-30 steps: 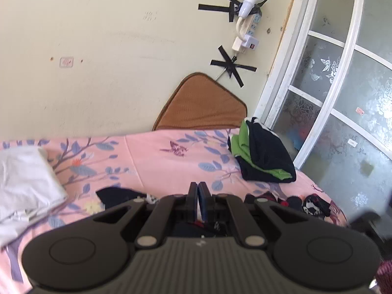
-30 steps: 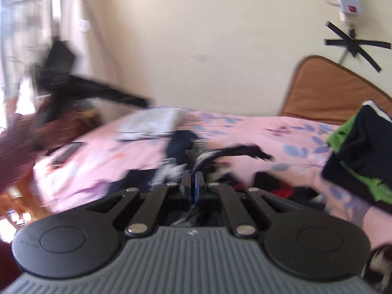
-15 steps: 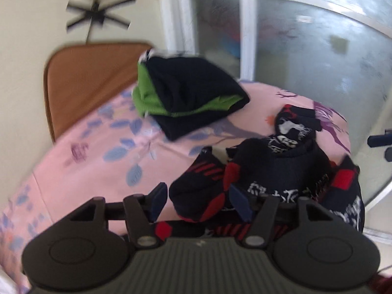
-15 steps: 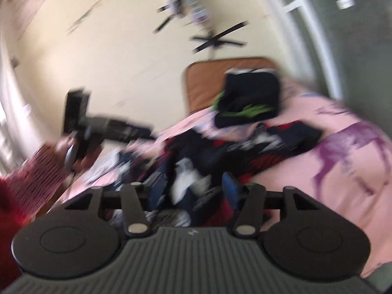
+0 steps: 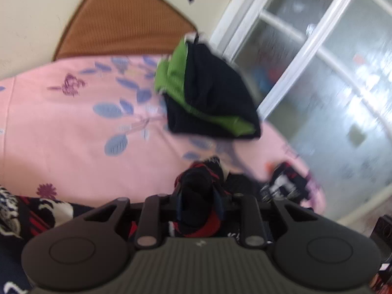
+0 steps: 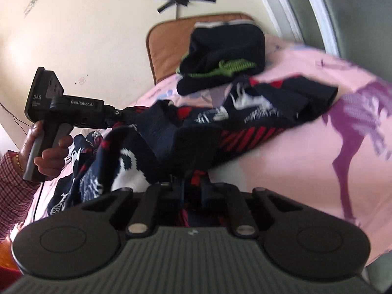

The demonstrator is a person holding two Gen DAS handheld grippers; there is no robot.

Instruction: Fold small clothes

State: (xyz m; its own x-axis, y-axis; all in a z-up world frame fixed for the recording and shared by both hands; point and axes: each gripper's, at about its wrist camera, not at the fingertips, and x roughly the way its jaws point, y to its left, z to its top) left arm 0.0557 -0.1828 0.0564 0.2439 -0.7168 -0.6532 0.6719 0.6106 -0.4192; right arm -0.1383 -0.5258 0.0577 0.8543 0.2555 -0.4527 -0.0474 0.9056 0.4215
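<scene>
wall (image 5: pixel 36 12): cream, black tape crosses stuck on it
bed (image 5: pixel 61 127): pink floral sheet
headboard (image 5: pixel 117 22): brown, rounded
door (image 5: pixel 330 61): frosted glass, white frame, daylit

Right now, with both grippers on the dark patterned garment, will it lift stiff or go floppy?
Probably floppy: the patterned garment already lies bunched and draped between the left gripper and the right gripper, whose jaws have just been closing on its folds. It looks thin and light, so it should sag and may drag along the pink bedsheet.

A crumpled navy garment (image 6: pixel 245 117), printed in red and white, sprawls on the pink bedsheet (image 6: pixel 306 171).
</scene>
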